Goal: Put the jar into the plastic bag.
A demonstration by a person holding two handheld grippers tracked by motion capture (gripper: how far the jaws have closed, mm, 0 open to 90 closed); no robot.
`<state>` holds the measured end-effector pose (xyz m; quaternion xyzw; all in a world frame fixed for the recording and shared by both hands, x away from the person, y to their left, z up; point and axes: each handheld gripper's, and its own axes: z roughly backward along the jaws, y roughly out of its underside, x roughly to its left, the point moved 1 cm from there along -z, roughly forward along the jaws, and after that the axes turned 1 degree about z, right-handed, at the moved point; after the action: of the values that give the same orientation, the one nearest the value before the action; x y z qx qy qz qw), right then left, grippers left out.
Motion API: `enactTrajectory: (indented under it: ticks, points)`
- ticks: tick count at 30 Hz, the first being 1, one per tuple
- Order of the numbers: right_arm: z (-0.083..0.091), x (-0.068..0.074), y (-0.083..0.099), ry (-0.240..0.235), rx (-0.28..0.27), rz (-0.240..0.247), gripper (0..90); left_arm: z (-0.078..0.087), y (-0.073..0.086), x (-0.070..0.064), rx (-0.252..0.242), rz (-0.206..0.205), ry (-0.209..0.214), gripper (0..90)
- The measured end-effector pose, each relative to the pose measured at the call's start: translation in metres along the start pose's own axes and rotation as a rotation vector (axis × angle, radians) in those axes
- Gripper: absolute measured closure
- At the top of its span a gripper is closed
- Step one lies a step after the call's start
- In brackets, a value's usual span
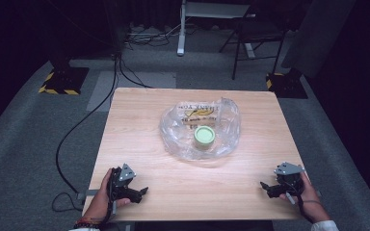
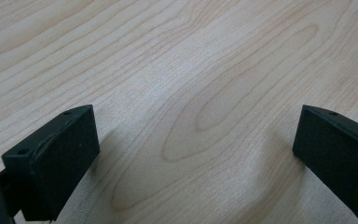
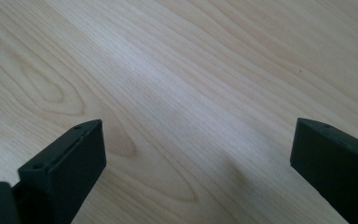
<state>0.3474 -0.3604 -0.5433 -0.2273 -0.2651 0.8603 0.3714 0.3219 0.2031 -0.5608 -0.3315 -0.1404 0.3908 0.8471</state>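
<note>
A crumpled clear plastic bag (image 1: 221, 120) with yellow print lies in the middle of the wooden table (image 1: 139, 125). A round pale green lid or tub (image 1: 204, 135) sits inside it. My left gripper (image 1: 139, 193) rests near the front left corner, held by a hand, jaws wide open over bare wood (image 2: 191, 116). My right gripper (image 1: 266, 187) rests near the front right corner, also open, with nothing but wood grain (image 3: 191, 116) between its jaws. Both grippers point inward and are well apart from the bag.
Beyond the table lies grey carpet with black cables (image 1: 77, 125) running off to the left. A black chair (image 1: 260, 33) and a white desk leg (image 1: 181, 29) stand at the back. Yellow-black striped stand bases (image 1: 60, 82) flank the far corners.
</note>
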Motion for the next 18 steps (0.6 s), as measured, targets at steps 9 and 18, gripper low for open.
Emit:
enactTrajectory:
  ticks: [9, 18]
  points:
    - [0.002, -0.007, 0.025, -0.045, -0.018, -0.112, 0.5, 0.0, 0.0, 0.0, 0.001, -0.001, 0.0, 0.1]
    - [0.004, -0.011, 0.042, -0.071, -0.087, -0.199, 0.4, 0.0, 0.0, 0.0, 0.002, -0.003, -0.003, 0.1]
